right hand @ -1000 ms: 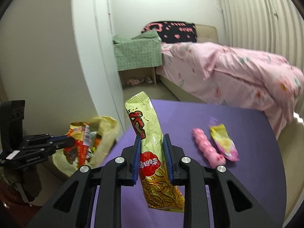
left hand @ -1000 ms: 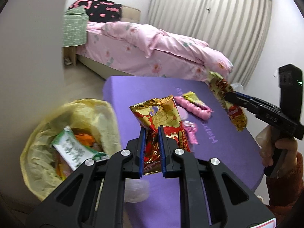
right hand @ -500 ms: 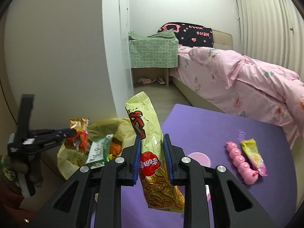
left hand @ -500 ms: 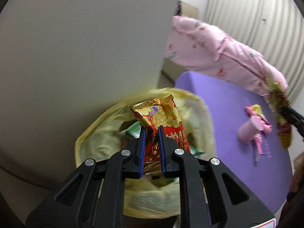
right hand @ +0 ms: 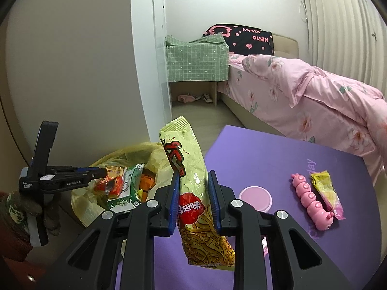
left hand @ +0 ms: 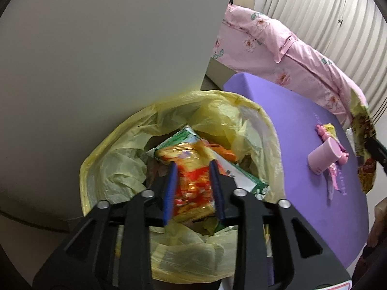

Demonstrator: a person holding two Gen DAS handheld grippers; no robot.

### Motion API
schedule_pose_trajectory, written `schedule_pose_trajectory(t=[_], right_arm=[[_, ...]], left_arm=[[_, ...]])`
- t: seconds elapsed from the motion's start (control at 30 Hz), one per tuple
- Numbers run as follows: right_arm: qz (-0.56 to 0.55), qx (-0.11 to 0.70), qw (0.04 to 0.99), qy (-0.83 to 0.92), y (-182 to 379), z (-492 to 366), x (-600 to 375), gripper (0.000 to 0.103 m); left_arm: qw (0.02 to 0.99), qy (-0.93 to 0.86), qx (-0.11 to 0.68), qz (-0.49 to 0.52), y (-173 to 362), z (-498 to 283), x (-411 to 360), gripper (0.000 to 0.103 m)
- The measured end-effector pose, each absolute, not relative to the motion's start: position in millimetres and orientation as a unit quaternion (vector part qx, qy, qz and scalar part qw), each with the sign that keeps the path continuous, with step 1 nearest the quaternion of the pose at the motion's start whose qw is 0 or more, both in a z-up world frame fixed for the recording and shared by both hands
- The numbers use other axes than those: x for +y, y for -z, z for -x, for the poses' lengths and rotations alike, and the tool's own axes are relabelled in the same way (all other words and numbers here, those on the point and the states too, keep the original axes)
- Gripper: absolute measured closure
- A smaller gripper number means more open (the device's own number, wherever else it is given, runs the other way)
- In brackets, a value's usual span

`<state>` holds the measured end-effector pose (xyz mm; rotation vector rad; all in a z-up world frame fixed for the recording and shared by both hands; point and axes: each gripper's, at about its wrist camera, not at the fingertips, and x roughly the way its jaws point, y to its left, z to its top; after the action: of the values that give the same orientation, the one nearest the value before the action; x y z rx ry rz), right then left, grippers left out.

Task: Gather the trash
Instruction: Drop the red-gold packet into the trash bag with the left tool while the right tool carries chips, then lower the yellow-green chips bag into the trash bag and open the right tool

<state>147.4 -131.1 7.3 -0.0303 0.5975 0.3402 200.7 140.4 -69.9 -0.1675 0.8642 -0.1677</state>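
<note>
My left gripper (left hand: 193, 188) hangs over the yellow trash bag (left hand: 169, 118), jaws opening, and the red-and-gold snack wrapper (left hand: 191, 181) sits loose between them above the trash inside. My right gripper (right hand: 193, 200) is clamped on the green noodle-snack packet (right hand: 191, 169) over the purple worktop (right hand: 278, 154).

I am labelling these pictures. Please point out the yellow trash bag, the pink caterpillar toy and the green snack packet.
yellow trash bag (left hand: 116, 166): left wrist view, inner left wall.
pink caterpillar toy (right hand: 310, 200): right wrist view, middle segment.
green snack packet (right hand: 193, 169): right wrist view, upper front.
</note>
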Motion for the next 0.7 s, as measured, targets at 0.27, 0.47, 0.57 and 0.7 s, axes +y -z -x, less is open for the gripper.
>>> schedule_pose_trajectory(t=[0.27,0.47,0.57,0.7], right_arm=[[-0.002,0.303,0.935,-0.184,-4,-158,-129,0.081],[0.004,0.317,0.921,-0.226,-2,-174,-100,0.081],[0.006,0.325,0.909,-0.259,-2,-191,-77,0.081],[0.015,0.339,0.897,-0.282,2,-216,-52,0.08]], left_arm=[[0.92,0.072,0.373,0.098,44,-181,154,0.066],[0.933,0.053,0.343,0.097,28,-163,168,0.063],[0.934,0.051,0.338,0.108,28,-156,176,0.063],[0.934,0.05,0.332,0.12,29,-146,186,0.063]])
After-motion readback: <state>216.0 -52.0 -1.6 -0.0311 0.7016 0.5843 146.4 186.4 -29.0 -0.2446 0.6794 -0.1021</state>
